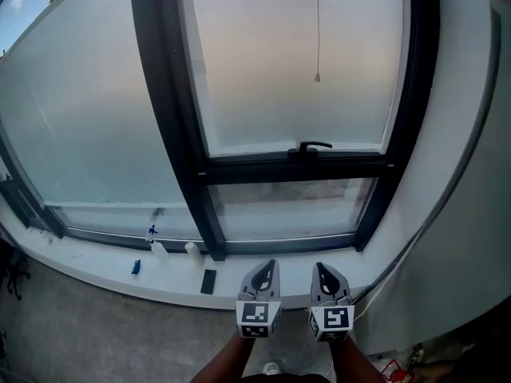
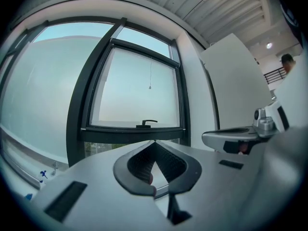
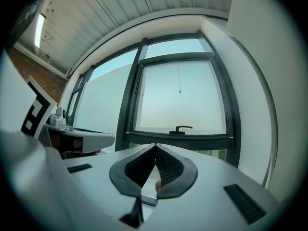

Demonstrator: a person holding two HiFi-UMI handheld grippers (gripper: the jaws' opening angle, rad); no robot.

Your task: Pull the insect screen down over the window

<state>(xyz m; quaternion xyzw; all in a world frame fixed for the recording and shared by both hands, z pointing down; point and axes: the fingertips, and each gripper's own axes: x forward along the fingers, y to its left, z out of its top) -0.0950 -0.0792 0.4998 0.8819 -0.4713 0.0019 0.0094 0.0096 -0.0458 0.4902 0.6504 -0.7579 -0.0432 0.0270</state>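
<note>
Since the cord (image 1: 317, 30) hangs from the top of the window (image 1: 299, 62) with its small end bead high in the pane, and no bottom bar crosses the glass, I judge the screen to be rolled up above the frame, out of view. The pull has not begun. The handle (image 1: 307, 147) sits at the foot of that pane, well below the bead.

Further out, on the sill (image 1: 104, 274), stand a few small bottles. The left gripper (image 1: 267, 265) and right gripper (image 1: 322, 266) are held side by side just short of the sill, pointing level at the window. Both are clenched on nothing and far from the cord. Reaching up, taking the cord and drawing it down are all left to do.
</note>
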